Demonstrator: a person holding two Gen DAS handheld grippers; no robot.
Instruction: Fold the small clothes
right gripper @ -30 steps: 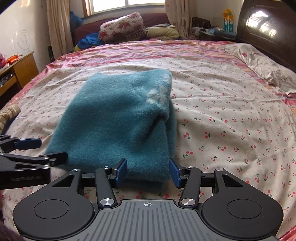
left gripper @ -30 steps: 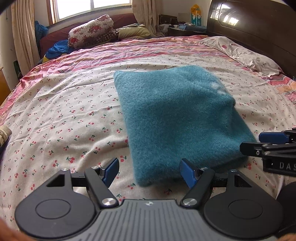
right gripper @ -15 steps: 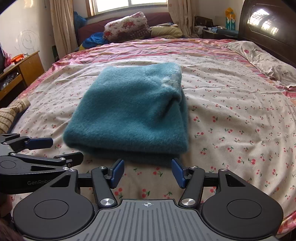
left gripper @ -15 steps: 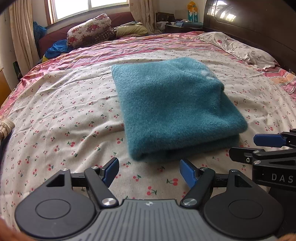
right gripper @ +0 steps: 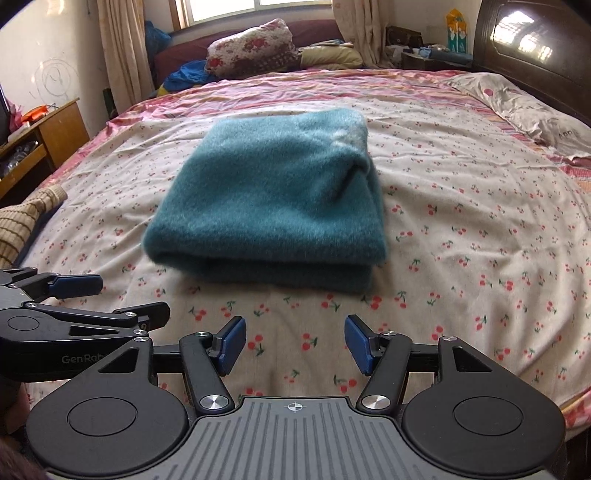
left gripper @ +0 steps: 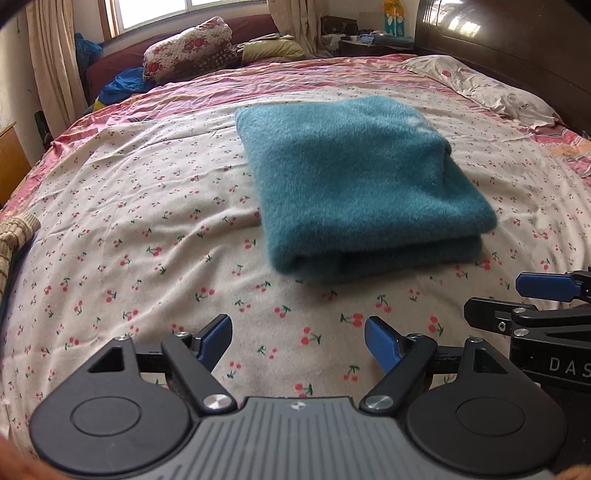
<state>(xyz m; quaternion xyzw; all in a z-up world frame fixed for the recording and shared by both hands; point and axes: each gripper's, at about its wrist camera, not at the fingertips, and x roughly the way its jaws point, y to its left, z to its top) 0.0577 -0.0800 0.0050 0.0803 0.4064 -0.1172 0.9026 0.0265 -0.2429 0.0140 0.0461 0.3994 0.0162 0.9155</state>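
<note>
Teal fleece garment [left gripper: 362,184] lay folded flat mid-bed on the cherry-print sheet [left gripper: 147,229], apparently finished, while my left gripper [left gripper: 298,341] and right gripper [right gripper: 294,345] hovered just short of its near edge, jaws empty and opening wider.

Daylight from the far window [right gripper: 255,3] glares on the headboard [right gripper: 524,33]; fisheye edges bend, darken.

Teal garment [left gripper: 354,177] – fuzzy fleece; bedsheet [left gripper: 147,206] – matt printed cotton.
</note>
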